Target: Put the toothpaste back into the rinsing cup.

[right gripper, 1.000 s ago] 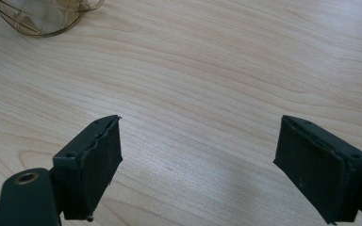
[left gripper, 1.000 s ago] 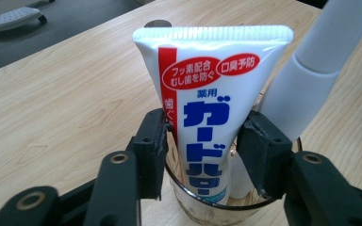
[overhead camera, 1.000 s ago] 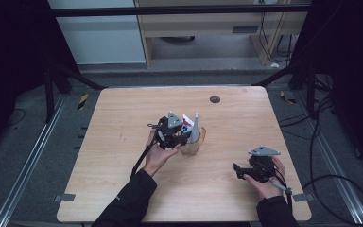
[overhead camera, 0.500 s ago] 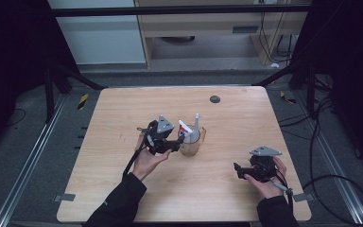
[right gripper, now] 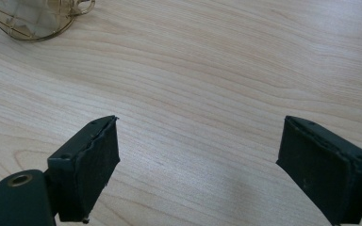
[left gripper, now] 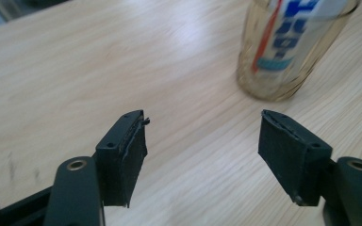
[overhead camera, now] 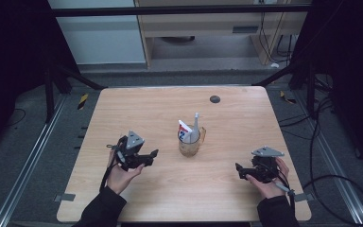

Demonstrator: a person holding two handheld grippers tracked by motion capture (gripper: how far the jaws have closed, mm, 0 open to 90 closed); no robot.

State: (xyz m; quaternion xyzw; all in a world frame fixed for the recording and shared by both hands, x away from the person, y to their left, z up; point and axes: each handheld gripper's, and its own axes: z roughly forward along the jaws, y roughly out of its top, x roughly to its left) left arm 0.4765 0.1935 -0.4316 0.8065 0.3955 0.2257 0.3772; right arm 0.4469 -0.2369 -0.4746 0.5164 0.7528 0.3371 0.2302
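The left gripper [overhead camera: 152, 154] is drawn back from the glass mug [overhead camera: 190, 143], jaws just opened wide and empty, so the tube [overhead camera: 185, 132] is judged delivered.

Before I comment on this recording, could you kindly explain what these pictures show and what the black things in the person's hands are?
A person sits at a wooden table holding a hand-held gripper in each hand. The high view looks down from above; each of the other two views comes from a camera riding on one gripper. A glass mug with a toothpaste tube and a toothbrush stands mid-table; a small dark disc lies farther back. The left gripper has just been opening its jaws, with nothing between them. The right gripper is open and empty too.
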